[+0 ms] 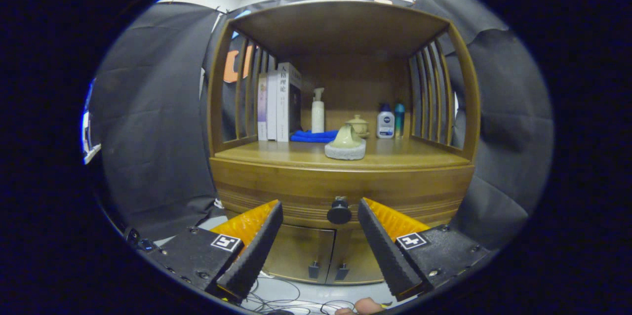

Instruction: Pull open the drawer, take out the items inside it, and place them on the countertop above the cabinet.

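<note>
A wooden cabinet stands ahead of me, its drawer (296,191) closed below the countertop (395,159). The drawer's round black knob (339,214) sits between my two fingertips, a little beyond them. My gripper (320,207) is open, its black-padded fingers (256,251) spread wide on either side of the knob and touching nothing. What lies inside the drawer is hidden.
On the countertop stand several books (276,102), a white pump bottle (318,112), a blue cloth (313,136), a pale green lidded pot (358,126), a green funnel-shaped piece on a grey pad (345,144) and two small bottles (390,121). Two lower doors (316,255) sit under the drawer; cables lie on the floor (286,300).
</note>
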A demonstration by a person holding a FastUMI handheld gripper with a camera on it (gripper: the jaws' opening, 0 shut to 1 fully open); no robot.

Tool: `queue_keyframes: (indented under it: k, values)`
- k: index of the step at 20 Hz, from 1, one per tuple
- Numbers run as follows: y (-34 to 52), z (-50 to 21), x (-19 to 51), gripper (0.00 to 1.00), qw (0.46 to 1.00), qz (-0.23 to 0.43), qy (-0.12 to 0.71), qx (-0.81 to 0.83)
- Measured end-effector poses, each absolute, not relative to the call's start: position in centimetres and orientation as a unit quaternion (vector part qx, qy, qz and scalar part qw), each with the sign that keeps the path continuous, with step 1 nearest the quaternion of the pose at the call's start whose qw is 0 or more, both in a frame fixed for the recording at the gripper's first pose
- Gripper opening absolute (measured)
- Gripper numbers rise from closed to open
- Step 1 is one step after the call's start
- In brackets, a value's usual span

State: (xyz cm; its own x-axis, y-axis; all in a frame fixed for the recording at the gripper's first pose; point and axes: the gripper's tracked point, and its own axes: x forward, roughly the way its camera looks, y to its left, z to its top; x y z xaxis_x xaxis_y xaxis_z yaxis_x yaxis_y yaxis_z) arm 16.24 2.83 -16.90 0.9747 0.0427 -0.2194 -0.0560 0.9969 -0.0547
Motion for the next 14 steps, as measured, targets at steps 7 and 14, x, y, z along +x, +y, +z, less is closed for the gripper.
queue_keyframes:
  k: [7, 14]
  values:
    - [3.7, -13.4, 12.4, 0.99, 0.996, 0.031, 0.073, -0.028]
    - [4.5, -11.4, 8.4, 0.99, 0.998, 0.029, 0.046, -0.01]
